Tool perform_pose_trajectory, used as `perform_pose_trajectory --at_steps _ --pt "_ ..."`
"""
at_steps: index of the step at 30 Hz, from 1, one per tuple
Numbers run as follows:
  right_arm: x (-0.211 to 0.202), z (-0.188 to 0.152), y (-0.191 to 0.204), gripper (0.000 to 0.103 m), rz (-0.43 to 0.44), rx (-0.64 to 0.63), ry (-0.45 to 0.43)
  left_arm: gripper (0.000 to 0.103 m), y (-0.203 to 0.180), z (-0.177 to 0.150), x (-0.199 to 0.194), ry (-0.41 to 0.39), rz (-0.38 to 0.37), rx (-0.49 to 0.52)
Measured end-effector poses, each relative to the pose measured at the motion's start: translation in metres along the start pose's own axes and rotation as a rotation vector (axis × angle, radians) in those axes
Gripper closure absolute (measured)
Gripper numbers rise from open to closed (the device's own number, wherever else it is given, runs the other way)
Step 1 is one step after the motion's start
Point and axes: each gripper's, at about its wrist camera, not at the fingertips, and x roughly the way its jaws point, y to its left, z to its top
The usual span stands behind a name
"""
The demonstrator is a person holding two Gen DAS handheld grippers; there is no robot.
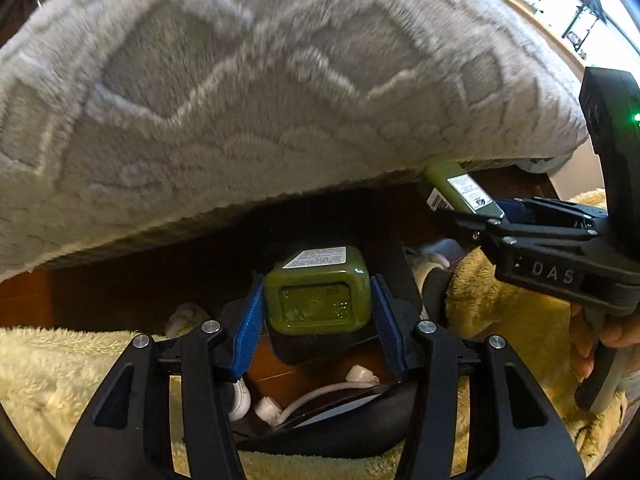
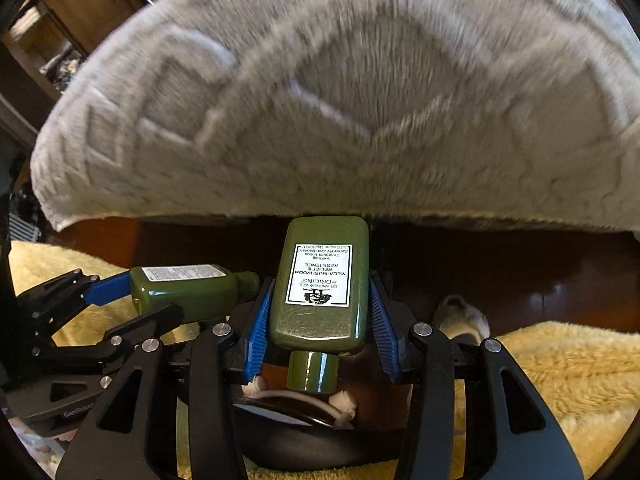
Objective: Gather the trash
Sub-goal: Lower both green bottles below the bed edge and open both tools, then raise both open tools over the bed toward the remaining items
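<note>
Two green lotion bottles are held, one in each gripper. In the left wrist view my left gripper is shut on a green bottle; its base faces the camera and the blue pads press its sides. At the right edge my right gripper is shut on the other green bottle. In the right wrist view my right gripper clamps that labelled bottle, cap toward the camera. To its left, my left gripper carries its bottle lying sideways.
A grey plush rug fills the upper half of both views. Yellow fluffy fabric lies on both sides over a dark wooden floor. Under the grippers sits a black curved object with a white cord. A hand grips the right handle.
</note>
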Motion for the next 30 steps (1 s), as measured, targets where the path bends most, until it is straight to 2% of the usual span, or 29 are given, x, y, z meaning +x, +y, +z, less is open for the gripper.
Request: perform_pose_trajectory --at_steps 7,14,17,18,21,25,28,30 --pt "0.025 0.004 -0.012 0.056 0.003 0.032 0.067 0.054 0.003 0.0 0.031 0.071 0.01 0.001" --pt "0.033 0.007 -0.014 0.055 0.008 0.036 0.079 0.054 0.008 -0.004 0.047 0.115 0.0 -0.009" --pt "0.035 0.007 -0.013 0.046 0.01 0.04 0.067 0.054 0.005 -0.006 0.053 0.128 -0.003 -0.009" --pt "0.034 0.008 -0.014 0.04 0.008 0.045 0.059 0.054 0.005 -0.006 0.053 0.128 -0.004 -0.011" --pt "0.029 0.011 -0.017 0.038 -0.006 0.052 0.045 0.045 0.009 -0.006 0.053 0.122 0.002 -0.027" --pt "0.016 0.016 -0.02 0.027 -0.022 0.057 0.015 0.031 0.014 -0.002 0.045 0.119 -0.001 -0.055" --pt "-0.003 0.022 -0.023 0.021 -0.031 0.052 -0.024 0.023 0.016 0.0 0.03 0.1 -0.01 -0.061" --pt "-0.027 0.029 -0.021 0.017 -0.038 0.032 -0.087 0.02 0.015 0.004 0.015 0.071 -0.012 -0.051"
